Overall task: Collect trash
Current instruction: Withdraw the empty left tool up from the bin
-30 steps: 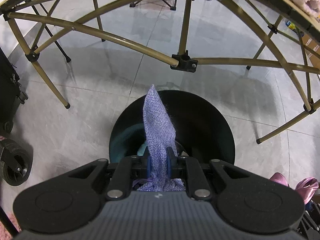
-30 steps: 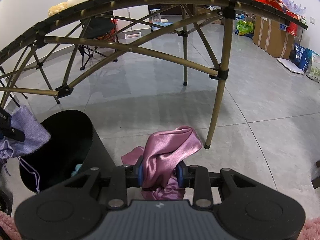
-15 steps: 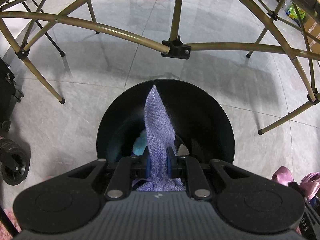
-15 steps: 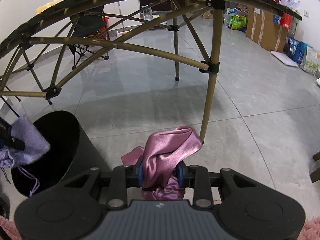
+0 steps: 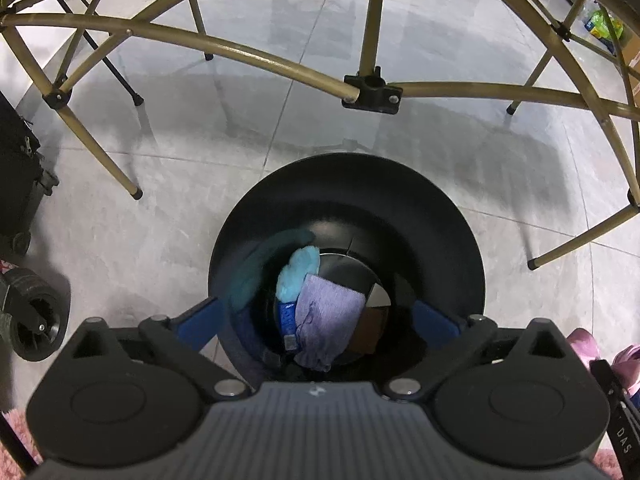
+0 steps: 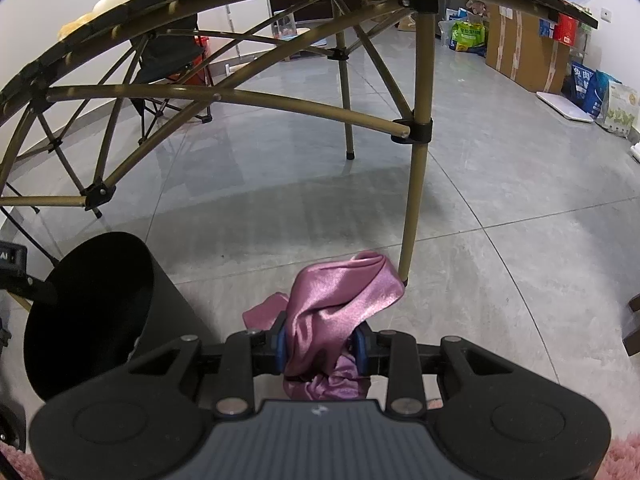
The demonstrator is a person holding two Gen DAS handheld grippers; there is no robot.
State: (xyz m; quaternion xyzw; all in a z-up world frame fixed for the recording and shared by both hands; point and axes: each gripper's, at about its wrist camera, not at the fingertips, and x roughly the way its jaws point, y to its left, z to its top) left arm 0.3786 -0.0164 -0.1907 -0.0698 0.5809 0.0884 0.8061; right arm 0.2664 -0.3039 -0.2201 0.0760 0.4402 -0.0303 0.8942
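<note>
Left wrist view: the left tool [image 5: 320,322] hangs over the mouth of the black trash bin [image 5: 460,240] at the frame's lower centre, its blue-padded fingers spread wide to either side and pinching nothing. The lavender knit pouch [image 5: 326,320] lies inside the bin, beside a light blue scrap [image 5: 298,272] and some darker pieces at the bottom. In the right wrist view, the right tool [image 6: 320,346] is pressed together on a pink satin cloth [image 6: 340,296], which bunches above and below the pads at the frame's lower centre; the bin [image 6: 100,312] stands at the lower left. The step in hand looks to be the pink cloth's turn: the left tool should clear the opening first, then the right should carry the cloth over the middle of the mouth before letting go, since loose folds could drape over the rim. The folding surface's gold frame [image 5: 280,68] arches across the upper part of both views, and one leg [image 6: 416,200] stands just behind the cloth, so a low sideways path suits best. A wheel [image 5: 36,332] sits at the left edge.
</note>
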